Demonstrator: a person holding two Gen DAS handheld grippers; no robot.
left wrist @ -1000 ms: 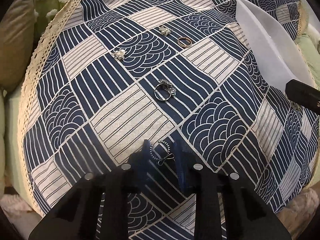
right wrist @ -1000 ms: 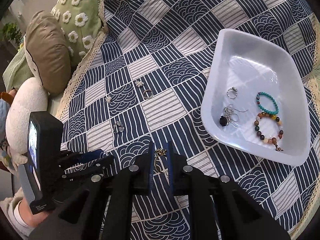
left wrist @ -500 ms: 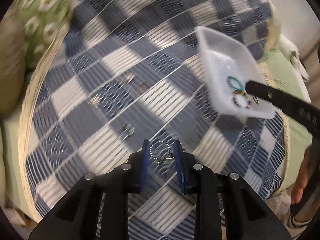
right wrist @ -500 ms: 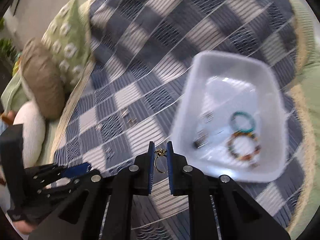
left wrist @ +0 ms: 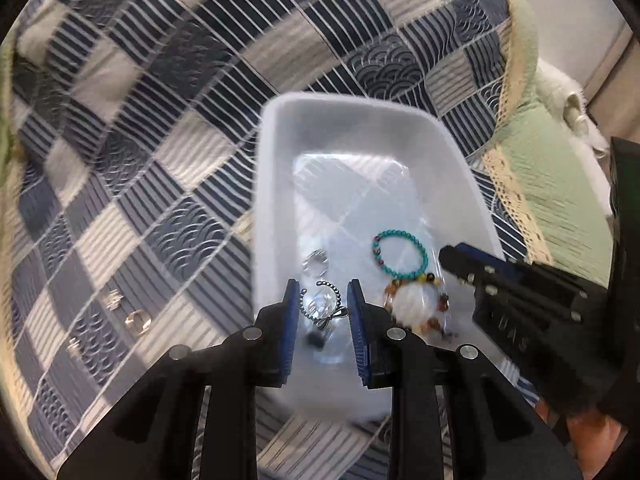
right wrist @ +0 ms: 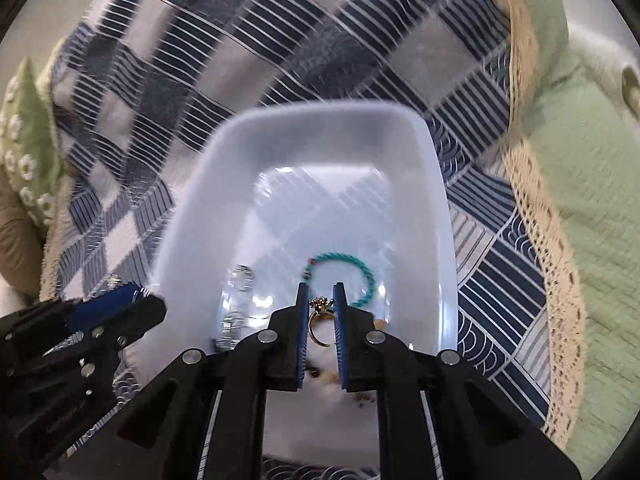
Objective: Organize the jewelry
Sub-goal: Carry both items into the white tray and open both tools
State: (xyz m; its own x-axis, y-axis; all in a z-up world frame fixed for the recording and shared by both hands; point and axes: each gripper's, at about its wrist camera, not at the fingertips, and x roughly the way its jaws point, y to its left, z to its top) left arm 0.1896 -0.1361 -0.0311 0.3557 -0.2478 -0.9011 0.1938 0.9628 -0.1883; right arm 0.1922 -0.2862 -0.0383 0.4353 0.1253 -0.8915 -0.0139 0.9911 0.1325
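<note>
A white tray [left wrist: 360,148] lies on the patchwork cloth and also shows in the right wrist view [right wrist: 304,148]. My left gripper [left wrist: 322,300] is shut on a beaded silver ring [left wrist: 323,308] with a bow, held over the tray's near end. My right gripper [right wrist: 320,298] is shut on a gold ring [right wrist: 319,318] above the tray. In the tray lie a turquoise bead bracelet [left wrist: 400,256], a brown bead bracelet [left wrist: 416,308] and silver pieces [left wrist: 316,262]. The right gripper [left wrist: 452,260] shows at the tray's right rim in the left wrist view.
Several rings and earrings [left wrist: 136,322] lie on the blue and white cloth [left wrist: 160,120] left of the tray. A green blanket [right wrist: 580,200] with a lace edge lies to the right. Cushions [right wrist: 20,152] sit at the far left.
Both grippers have swung from the cloth to above the tray, each still holding its ring. The tray now fills the middle of both views.
</note>
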